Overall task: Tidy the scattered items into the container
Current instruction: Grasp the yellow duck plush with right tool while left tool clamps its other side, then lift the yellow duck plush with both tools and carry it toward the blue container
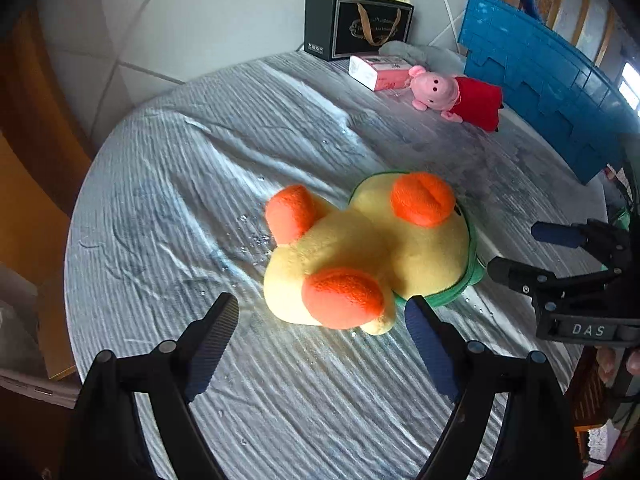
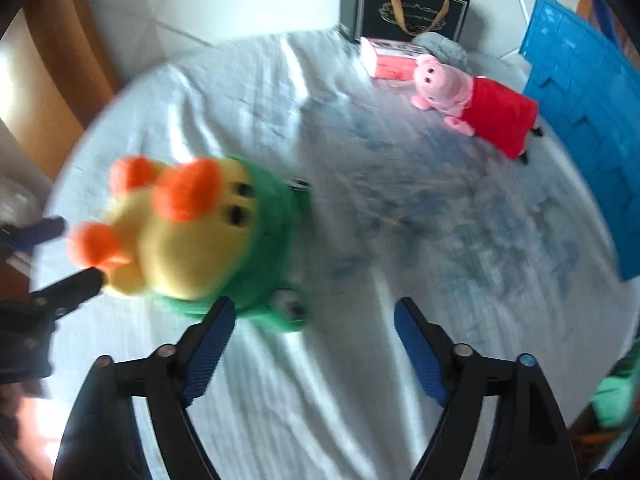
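Both tongs gape, nothing held. Left tongs [image 1: 322, 316] straddle the duck [image 1: 360, 248], lying belly-up mid-surface [image 1: 160, 200]; right tongs [image 2: 314, 318] hover just beside its green hood. Judgement: step is grabbing the duck, so pinch the fat body, not a foot, then carry to the blue crate [image 1: 540, 80] at the far edge. Count: one duck, one pig [image 1: 460, 96], one crate, two pink boxes, one black box [image 1: 356, 24].
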`<state>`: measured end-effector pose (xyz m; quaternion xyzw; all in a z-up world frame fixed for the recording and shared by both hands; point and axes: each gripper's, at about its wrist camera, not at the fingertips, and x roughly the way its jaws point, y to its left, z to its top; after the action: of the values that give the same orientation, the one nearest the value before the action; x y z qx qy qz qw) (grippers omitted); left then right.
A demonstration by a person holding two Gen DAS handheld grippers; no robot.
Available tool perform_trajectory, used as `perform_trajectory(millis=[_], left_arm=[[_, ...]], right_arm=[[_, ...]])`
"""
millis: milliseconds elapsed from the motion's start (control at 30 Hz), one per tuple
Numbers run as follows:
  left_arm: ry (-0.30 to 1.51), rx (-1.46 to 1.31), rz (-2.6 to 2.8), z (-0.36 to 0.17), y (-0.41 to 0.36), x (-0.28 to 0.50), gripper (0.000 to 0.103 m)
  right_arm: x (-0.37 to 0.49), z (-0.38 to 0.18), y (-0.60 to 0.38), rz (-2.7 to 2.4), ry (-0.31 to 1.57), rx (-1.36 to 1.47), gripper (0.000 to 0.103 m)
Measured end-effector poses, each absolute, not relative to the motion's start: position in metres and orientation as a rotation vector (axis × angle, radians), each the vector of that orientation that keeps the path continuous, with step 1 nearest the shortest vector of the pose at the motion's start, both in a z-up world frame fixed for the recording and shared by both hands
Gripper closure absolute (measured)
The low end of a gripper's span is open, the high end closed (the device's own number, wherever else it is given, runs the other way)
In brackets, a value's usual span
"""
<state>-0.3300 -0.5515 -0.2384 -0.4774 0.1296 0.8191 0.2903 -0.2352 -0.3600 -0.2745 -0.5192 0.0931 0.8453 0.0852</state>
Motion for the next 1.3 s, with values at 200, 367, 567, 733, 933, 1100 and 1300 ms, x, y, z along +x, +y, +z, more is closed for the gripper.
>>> perform_trajectory(millis=[200, 367, 567, 733, 933, 1100, 1300], left_arm=[[0.325, -1.359, 2.199, -0.252, -0.542, -0.346, 0.017], [0.303, -1.472, 2.182, -0.296, -0.532, -0.346, 0.017], [0.256, -1.437, 2.217, -0.301, -0.529, -0.343, 0.017], [0.235, -1.395, 2.237, -0.299, -0.529, -0.338, 0.026], [0.257, -1.303, 2.262, -0.274, -0.525, -0.325, 0.043], [0.267, -1.236, 2.272, -0.249, -0.516, -0.316, 0.046], [0.305, -1.292, 2.224, -0.248, -0.507, -0.308, 0.045]], right_arm=[[-0.261, -0.266, -0.367, 2.559, 0.485, -1.499, 0.0], [-0.288, -0.295, -0.367, 2.514, 0.533, -1.599, 0.0], [-0.299, -0.325, -0.375, 2.521, 0.545, -1.697, 0.001], [-0.297, -0.322, -0.382, 2.593, 0.525, -1.655, 0.022], [-0.285, -0.301, -0.383, 2.637, 0.527, -1.571, 0.027], [-0.273, -0.271, -0.378, 2.66, 0.499, -1.502, 0.032], [-0.257, -0.274, -0.355, 2.527, 0.489, -1.554, 0.032]])
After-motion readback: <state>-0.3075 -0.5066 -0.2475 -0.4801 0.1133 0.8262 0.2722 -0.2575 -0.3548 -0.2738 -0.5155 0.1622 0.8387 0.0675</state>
